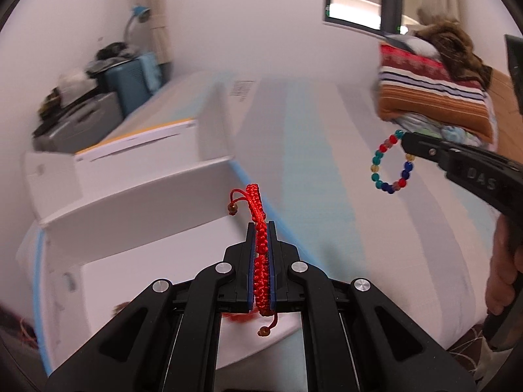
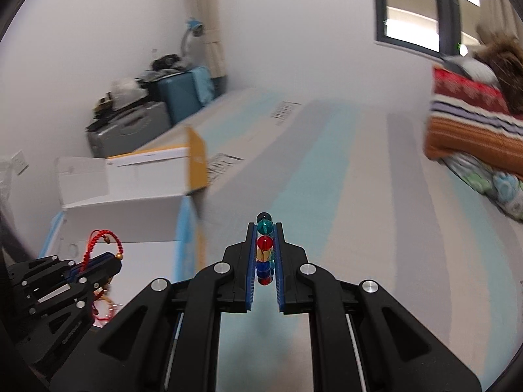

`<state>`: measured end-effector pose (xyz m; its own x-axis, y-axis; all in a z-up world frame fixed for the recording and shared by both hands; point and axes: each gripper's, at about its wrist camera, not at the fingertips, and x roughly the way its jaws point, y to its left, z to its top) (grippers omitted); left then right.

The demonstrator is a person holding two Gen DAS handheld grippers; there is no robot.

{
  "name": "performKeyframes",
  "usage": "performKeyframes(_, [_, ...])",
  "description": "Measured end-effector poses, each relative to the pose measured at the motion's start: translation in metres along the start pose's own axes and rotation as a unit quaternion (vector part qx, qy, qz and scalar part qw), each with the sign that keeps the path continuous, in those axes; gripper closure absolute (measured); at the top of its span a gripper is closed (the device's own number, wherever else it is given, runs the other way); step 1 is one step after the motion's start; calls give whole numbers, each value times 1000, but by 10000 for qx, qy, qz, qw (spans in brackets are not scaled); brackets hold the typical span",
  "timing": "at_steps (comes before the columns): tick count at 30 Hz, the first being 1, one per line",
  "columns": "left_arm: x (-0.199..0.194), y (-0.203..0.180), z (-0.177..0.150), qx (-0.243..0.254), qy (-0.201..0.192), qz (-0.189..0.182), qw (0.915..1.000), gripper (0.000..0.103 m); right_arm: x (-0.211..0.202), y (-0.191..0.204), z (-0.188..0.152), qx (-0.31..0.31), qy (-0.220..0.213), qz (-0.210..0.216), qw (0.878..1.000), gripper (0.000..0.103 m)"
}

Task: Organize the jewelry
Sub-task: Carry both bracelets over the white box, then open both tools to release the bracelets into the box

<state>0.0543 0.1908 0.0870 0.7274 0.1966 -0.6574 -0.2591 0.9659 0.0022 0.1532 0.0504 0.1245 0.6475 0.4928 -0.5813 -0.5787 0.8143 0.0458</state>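
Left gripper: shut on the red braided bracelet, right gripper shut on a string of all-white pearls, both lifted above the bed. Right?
Not quite. The right gripper holds a multicolored bead bracelet, with teal, red, yellow and blue beads rather than white pearls; both wrist views show it. The rest stands: the left gripper is shut on the red braided bracelet, both lifted above the bed.

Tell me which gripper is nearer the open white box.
Left. The left gripper, shut on the red braided bracelet, hangs beside the white box; the right gripper, holding the beaded bracelet, is farther right.
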Motion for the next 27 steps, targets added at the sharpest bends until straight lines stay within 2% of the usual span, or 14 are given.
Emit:
performKeyframes(7, [-5,80,-24,-543,247,508,9969,98,15,86,0,-440,89,506,9977,94])
performKeyframes(15, [9,130,-56,-837,809,785,9901,98,58,143,-22,-766,617,765,9922,94])
performKeyframes(18, [16,138,-64,-849,996,801,9882,98,76,153,-33,-844,902,733,9896,94])
performKeyframes(21, [20,140,-66,-861,1005,810,9879,97,89,154,-44,-863,1160,660,9873,94])
performKeyframes(27, [25,140,-66,-860,1045,791,9876,97,106,152,-52,-849,1390,575,9850,94])
